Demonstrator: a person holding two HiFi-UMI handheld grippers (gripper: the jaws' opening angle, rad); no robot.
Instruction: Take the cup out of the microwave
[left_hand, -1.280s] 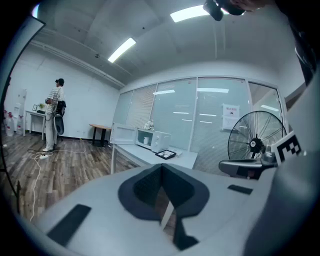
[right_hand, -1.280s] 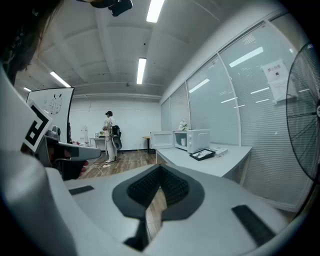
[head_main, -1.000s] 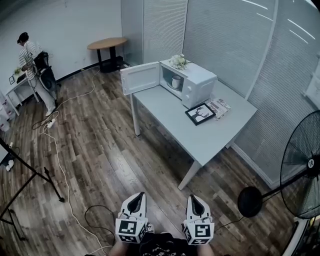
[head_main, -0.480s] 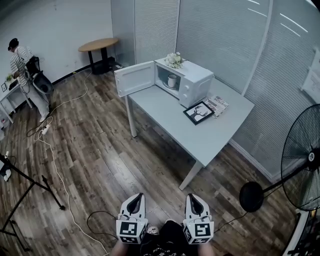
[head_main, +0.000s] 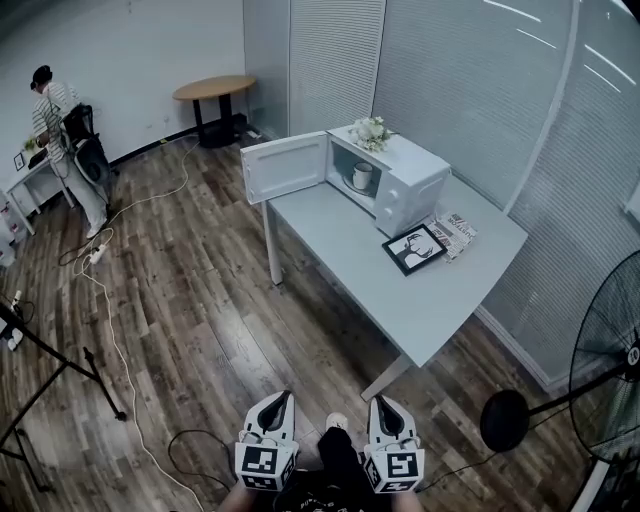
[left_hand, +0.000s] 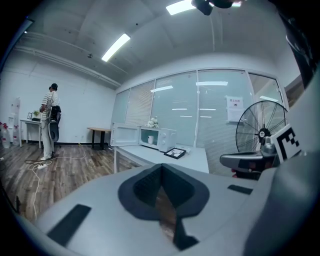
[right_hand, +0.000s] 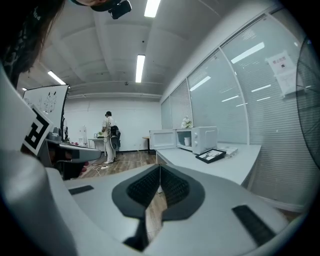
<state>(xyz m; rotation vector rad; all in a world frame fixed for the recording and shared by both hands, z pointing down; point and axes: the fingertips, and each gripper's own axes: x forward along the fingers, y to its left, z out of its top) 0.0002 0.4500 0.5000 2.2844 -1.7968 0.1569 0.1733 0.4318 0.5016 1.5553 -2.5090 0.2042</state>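
The left tongs (head_main: 279, 401) and the right tongs (head_main: 385, 404) are held low and side by side, well short of the microwave (head_main: 405, 185). Each pair has its pads pressed together on nothing. Dark wood-plank floor (head_main: 200, 300) lies between them and the microwave, with nothing standing on the way.

Nearer than the microwave and far to its right stands a black fan (head_main: 612, 365). The pale desk (head_main: 345, 245) carries the microwave at its far end. On the desk just this side of the microwave a black picture frame (head_main: 414, 249) lies flat, with a printed paper (head_main: 456, 228) beside it. Its print is too small to read.

The microwave's door (head_main: 286, 166) hangs open to the left. The white cup (head_main: 361, 176) stands inside the cavity with nothing in front of it. White flowers (head_main: 371, 131) sit on top of the microwave.

Left of the microwave a white cable (head_main: 110, 320) trails over the floor past tripod legs (head_main: 50, 370). Farther off on that side are a round table (head_main: 214, 88) and a person (head_main: 60, 130) by the white wall. Behind the microwave runs a glass wall with blinds (head_main: 450, 90). A sheet (left_hand: 234, 109) is posted on it, and its writing cannot be read.
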